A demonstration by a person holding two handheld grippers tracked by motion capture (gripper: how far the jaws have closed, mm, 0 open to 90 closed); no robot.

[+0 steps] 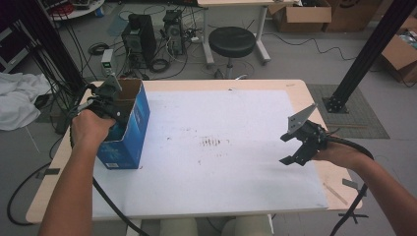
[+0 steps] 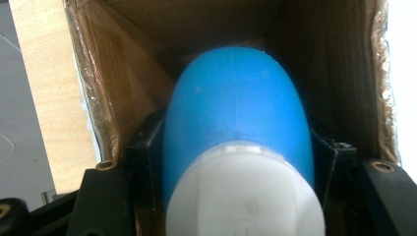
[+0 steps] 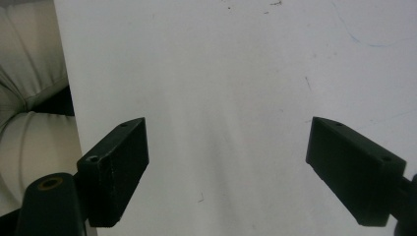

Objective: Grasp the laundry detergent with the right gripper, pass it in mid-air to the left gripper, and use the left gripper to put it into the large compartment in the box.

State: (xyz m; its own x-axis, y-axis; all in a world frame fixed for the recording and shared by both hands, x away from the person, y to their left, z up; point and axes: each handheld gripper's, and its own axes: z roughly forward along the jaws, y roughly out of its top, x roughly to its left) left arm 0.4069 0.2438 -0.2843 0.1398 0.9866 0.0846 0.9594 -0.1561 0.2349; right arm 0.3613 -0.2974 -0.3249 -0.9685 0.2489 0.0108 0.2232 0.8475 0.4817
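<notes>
Left tool (image 2: pixel 236 162) clamped on blue bottle (image 2: pixel 238 108) inside blue carton (image 1: pixel 129 129), right tool (image 3: pixel 228 167) spread apart above white mat (image 1: pixel 221 147)

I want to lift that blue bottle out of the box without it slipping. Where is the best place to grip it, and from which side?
Grip the blue bottle across its blue shoulder just below the white cap, coming straight down through the open top of the cardboard box. The cap end faces up and the box walls block its sides. The left gripper already has a jaw on each side of it there.
</notes>
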